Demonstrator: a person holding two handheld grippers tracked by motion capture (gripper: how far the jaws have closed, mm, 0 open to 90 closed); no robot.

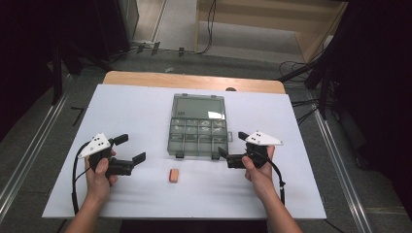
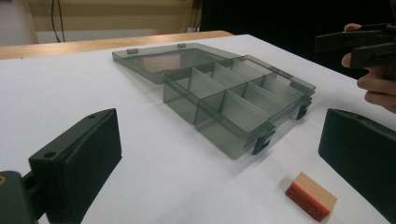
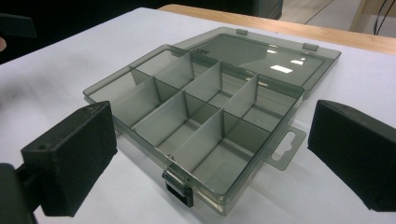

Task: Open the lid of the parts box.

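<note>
The organiser box is seen lying open on the white table, between the two grippers and just ahead of their jaws; it is moulded from smoky, translucent grey plastic, rectangular, with thin upright dividers forming compartments, a flat lid folded back on two hinges, dark latches on the near wall and a hanging tab at one side. The left gripper is held with its matte black, blocky jaws spread wide and nothing between them, and the right gripper is likewise held open and unloaded. A small rectangular stamp, pale wood above with a red ribbed rubber face, is seen lying just in front of the left gripper, near its right jaw.
</note>
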